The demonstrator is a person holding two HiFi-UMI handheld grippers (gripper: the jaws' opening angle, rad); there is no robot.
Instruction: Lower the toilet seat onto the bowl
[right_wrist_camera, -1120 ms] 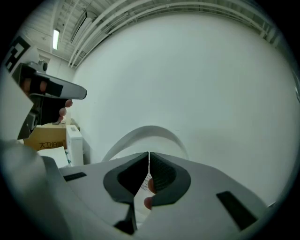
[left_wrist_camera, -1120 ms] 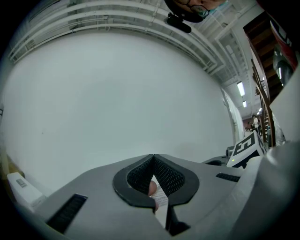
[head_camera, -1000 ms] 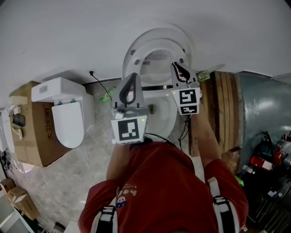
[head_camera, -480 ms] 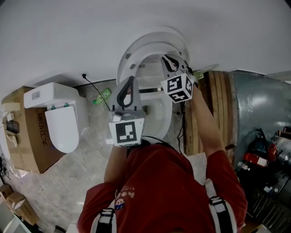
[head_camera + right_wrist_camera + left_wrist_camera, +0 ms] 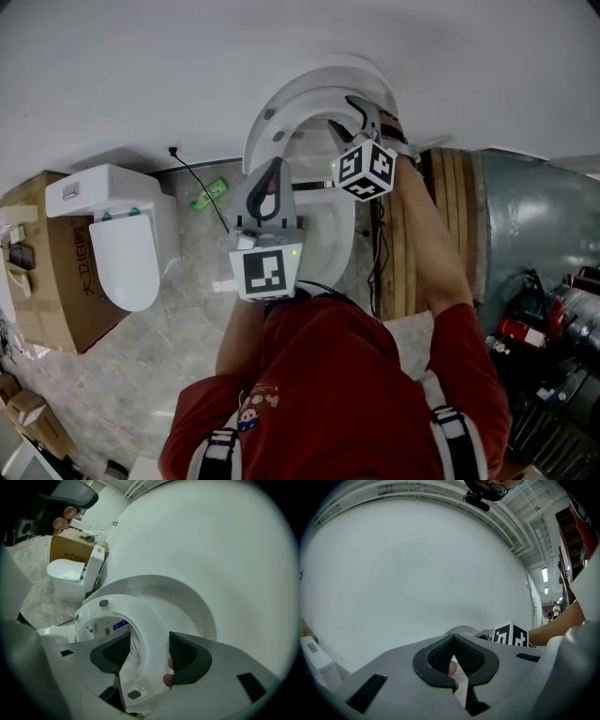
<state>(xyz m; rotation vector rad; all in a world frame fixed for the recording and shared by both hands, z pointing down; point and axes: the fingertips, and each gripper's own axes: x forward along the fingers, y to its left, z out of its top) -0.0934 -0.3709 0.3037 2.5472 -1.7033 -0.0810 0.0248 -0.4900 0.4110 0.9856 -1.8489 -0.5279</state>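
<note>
At the wall, the toilet seat stands raised and leans back on the lid; both are upright, well above the bowl; the seat is not yet lowered.

Right gripper: we note it at the right side of the seat ring, near the top, tilted downward; its fingers have just been opening and now stand wide; the ring's rim runs between them, one pad on the inner edge side, the other on the outer edge side; both pads lie close to the rim, but we cannot tell whether either touches it.

Left gripper: held in front of the bowl, near the seat's lower left part, pointing level at the wall; its fingers are closed tip to tip, with nothing gripped; we cannot judge contact with the seat.

On the floor to the left: a second toilet beside a cardboard box; well apart from the seat.
</note>
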